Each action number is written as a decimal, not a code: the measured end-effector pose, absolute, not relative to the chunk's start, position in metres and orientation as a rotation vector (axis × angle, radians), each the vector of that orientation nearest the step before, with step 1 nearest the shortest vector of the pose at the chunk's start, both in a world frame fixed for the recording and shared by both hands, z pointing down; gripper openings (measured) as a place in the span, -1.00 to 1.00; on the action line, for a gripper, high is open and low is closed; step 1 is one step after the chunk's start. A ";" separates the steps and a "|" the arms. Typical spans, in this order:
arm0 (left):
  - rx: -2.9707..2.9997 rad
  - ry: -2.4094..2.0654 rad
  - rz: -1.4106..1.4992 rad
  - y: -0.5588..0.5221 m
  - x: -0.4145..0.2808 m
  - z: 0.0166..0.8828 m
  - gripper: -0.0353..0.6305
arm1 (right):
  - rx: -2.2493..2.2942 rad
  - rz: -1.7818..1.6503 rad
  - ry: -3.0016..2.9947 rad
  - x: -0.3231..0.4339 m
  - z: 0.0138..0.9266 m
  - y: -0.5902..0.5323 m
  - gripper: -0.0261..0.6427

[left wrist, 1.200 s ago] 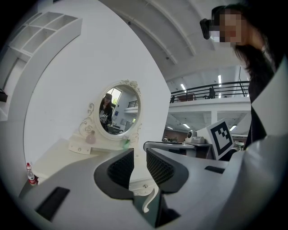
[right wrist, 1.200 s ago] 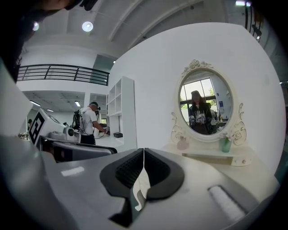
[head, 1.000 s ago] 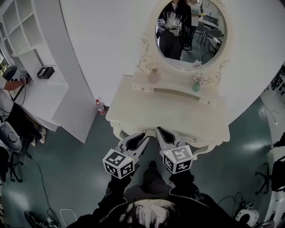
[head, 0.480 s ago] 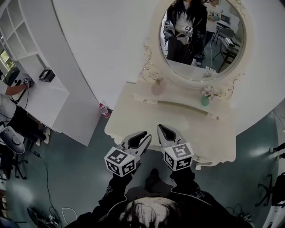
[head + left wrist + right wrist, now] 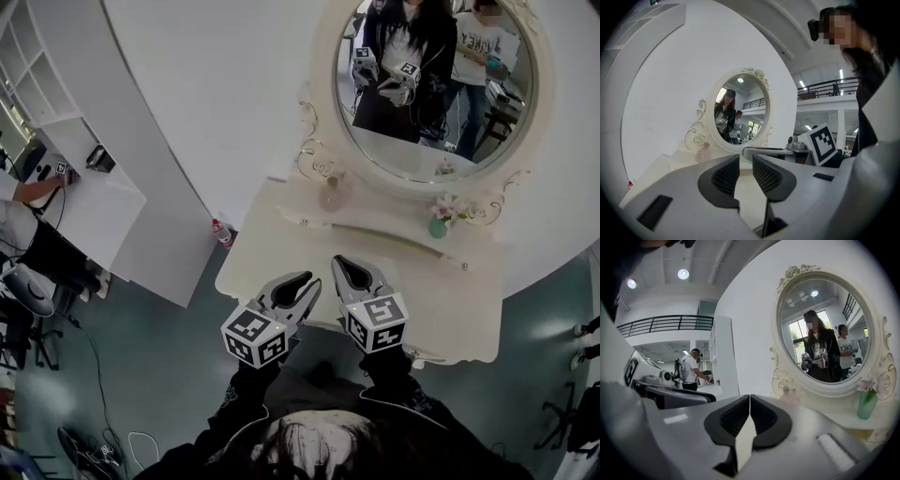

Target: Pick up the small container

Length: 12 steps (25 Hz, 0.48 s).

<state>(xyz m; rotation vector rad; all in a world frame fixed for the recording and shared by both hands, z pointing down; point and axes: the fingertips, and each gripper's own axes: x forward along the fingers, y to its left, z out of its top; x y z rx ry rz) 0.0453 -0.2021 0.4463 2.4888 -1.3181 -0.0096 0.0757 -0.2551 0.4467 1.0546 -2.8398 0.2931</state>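
The small container [image 5: 332, 192], a pale pink bottle, stands at the back left of the cream dressing table [image 5: 272, 258], under the oval mirror [image 5: 431, 84]. It also shows in the left gripper view as the pink bottle [image 5: 704, 153] and faintly in the right gripper view as the pink bottle [image 5: 788, 394]. My left gripper [image 5: 302, 281] and right gripper [image 5: 343, 267] hover side by side over the table's front edge, well short of the bottle. Both are shut with nothing held; so show the left gripper [image 5: 746, 161] and the right gripper [image 5: 750, 399].
A green vase with flowers [image 5: 439, 225] stands at the table's back right. A red-capped bottle [image 5: 223, 233] sits on the floor left of the table. White shelving [image 5: 56, 112] and a person at a desk [image 5: 28, 192] are far left.
The view has moved in on the dressing table and tipped up, so the mirror looks larger. Both grippers have come forward from the table's front edge to over its top, still shut.
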 end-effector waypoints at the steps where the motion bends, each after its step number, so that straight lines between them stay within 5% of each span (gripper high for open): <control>1: 2.485 -1.322 -0.010 -0.205 0.045 0.447 -0.69 | 1.051 0.295 -2.841 0.075 0.448 -0.258 -0.88; 12: 2.484 -1.291 0.035 -0.238 0.035 0.452 -0.69 | 1.077 0.342 -2.821 0.066 0.456 -0.293 -0.88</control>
